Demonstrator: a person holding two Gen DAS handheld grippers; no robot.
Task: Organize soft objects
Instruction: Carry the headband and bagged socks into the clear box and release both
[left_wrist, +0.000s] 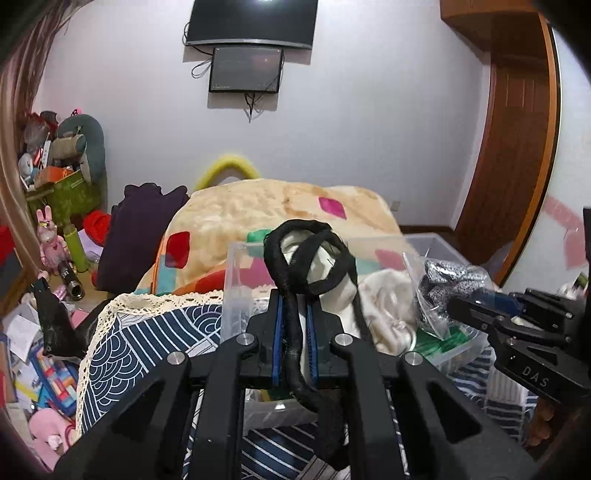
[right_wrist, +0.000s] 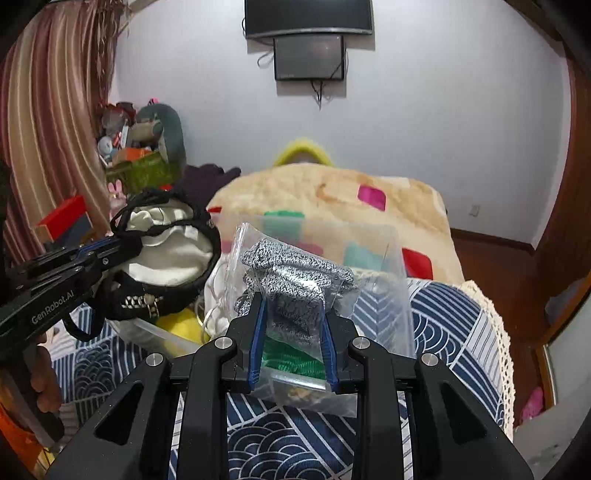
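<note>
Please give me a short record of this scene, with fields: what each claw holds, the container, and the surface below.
left claw: shut on black strap of a black and cream bag, lifted above the bin
right claw: shut on clear zip bag with speckled grey fabric inside, green fabric under it
container: clear plastic bin, holding cream cloth
surface: blue wave-pattern cloth with lace edge
background: fleece blanket behind the bin

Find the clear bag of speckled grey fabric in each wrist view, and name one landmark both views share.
Left wrist view: the bag of grey fabric sits at right, above the clear bin.
Right wrist view: the bag is at centre, held in the right claw.
Shared landmark: wall screens.
</note>
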